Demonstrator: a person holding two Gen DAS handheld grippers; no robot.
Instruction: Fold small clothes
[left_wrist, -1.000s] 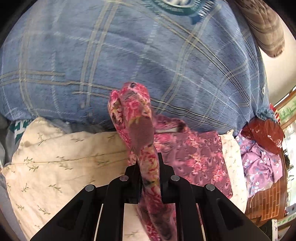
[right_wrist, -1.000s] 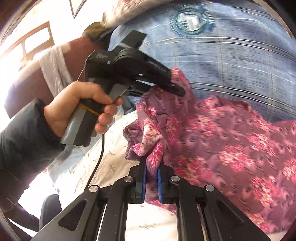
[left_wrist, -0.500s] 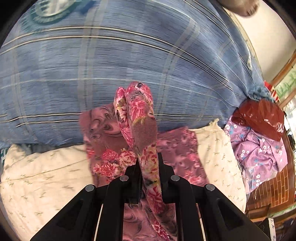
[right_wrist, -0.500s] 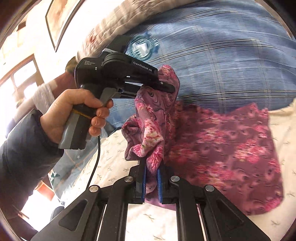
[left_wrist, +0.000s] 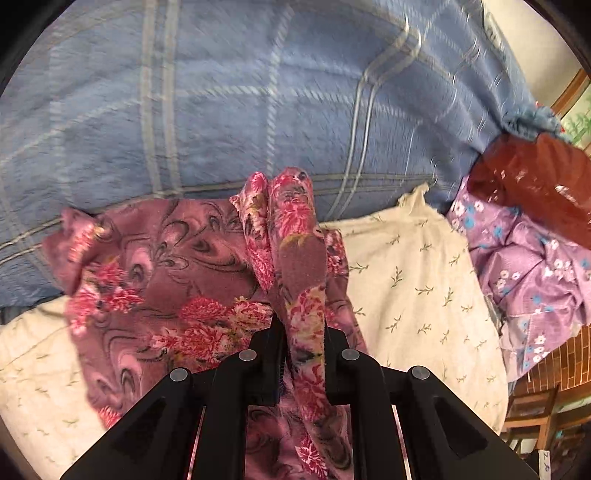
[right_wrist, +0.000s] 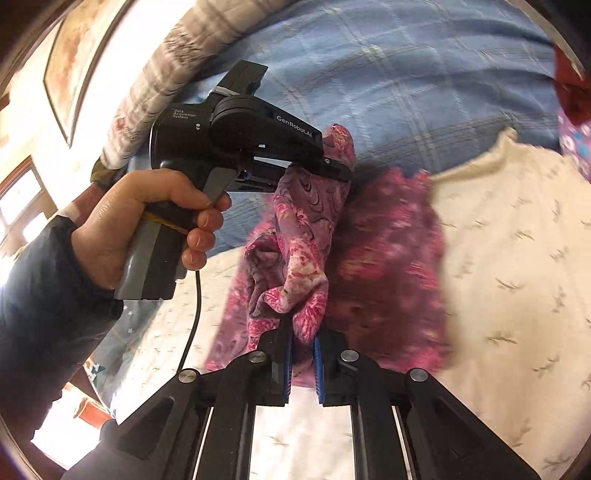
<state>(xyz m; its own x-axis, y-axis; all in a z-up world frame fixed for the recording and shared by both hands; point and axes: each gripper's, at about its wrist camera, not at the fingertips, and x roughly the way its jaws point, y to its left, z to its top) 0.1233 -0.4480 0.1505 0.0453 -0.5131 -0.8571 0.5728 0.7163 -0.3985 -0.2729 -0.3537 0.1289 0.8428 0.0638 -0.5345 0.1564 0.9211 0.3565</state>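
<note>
A maroon garment with pink flowers (left_wrist: 166, 266) lies on a cream sheet with small sprigs (left_wrist: 417, 280). My left gripper (left_wrist: 301, 332) is shut on a bunched edge of it, and the fabric rises in a strip between the fingers. In the right wrist view my right gripper (right_wrist: 303, 339) is shut on another bunched part of the same garment (right_wrist: 388, 266). The left gripper (right_wrist: 334, 168), held by a person's hand (right_wrist: 147, 221), pinches the cloth just above and beyond. A lifted band of fabric runs between the two grips, and the rest lies spread on the sheet.
A blue plaid blanket (left_wrist: 258, 103) rises behind the sheet. At the right lie a crumpled purple flowered cloth (left_wrist: 524, 251) and a red-brown bag (left_wrist: 535, 177). A wooden chair (left_wrist: 535, 406) stands past the bed's right edge. A quilted grey-brown cover (right_wrist: 166, 74) lies at the upper left.
Both grippers have carried their pinched edges sideways over the garment. In the left wrist view the spread fabric has slid from right to left, and more cream sheet shows at the right.
</note>
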